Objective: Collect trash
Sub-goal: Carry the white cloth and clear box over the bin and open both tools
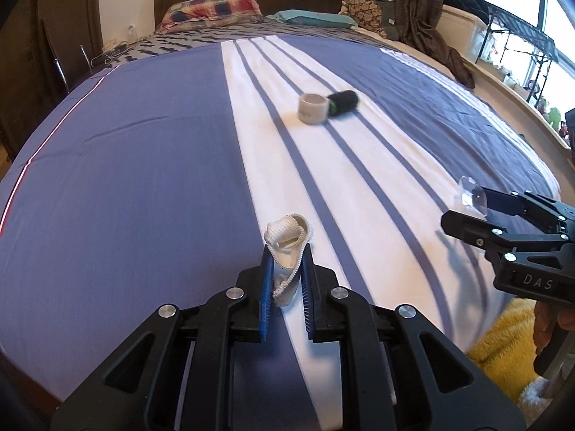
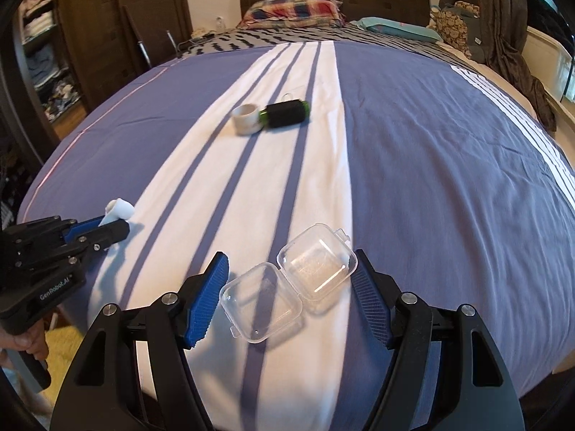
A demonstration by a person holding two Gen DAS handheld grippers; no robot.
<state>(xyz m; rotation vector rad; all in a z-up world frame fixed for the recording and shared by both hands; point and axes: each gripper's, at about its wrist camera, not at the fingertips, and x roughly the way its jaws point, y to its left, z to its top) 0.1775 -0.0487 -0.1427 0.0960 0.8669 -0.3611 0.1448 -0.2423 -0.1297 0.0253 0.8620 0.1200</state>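
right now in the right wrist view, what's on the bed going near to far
clear plastic box between the right tool's fingers → white tape roll → black and green roller → plaid pillow

Left claw (image 1: 285, 273): black angular frame, round silver screws, ribbed blue pads (image 1: 265, 294). Right claw (image 2: 289, 300): the same build, pads (image 2: 206, 305) finely grooved. White lettering is borne on the black housings, "DAS" on one and "GenRobot.AI" on the other.
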